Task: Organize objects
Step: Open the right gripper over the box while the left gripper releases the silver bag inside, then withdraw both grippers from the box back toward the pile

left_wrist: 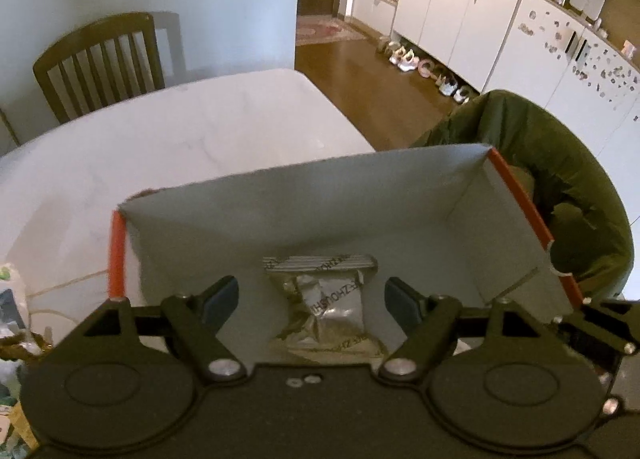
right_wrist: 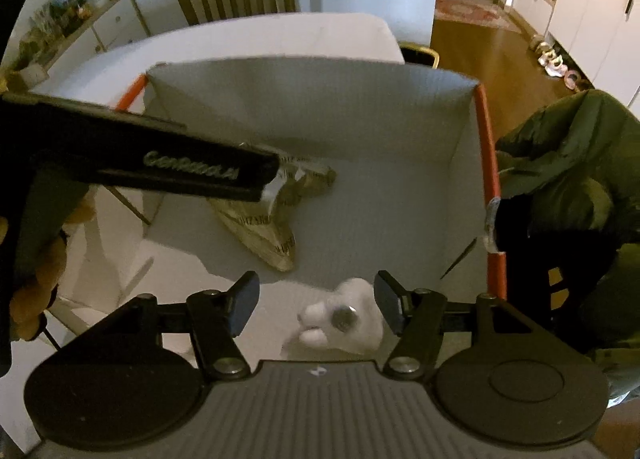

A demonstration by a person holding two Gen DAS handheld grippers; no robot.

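Both grippers, left [left_wrist: 312, 299] & right [right_wrist: 316, 299], hang w/ jaws apart over box [right_wrist: 360, 119]: packet [left_wrist: 326, 299] at 12 o'clock of left, plush [right_wrist: 344, 319] between right's fingers.

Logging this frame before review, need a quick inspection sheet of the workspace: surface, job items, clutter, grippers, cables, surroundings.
Surface: white marble-look table, mostly bare beyond the box.
Job's things: open grey cardboard box with orange edges; silvery-gold printed foil packet inside it; white plush toy near the front of the box.
Clutter: packaging at the table's left edge, blurred.
Grippers: left gripper open above the packet; right gripper open over the plush toy.
Cables: nothing seen.
Surroundings: dark wooden slatted chair, olive-green jacket beside the box, white cabinets, shoes on the wood floor.
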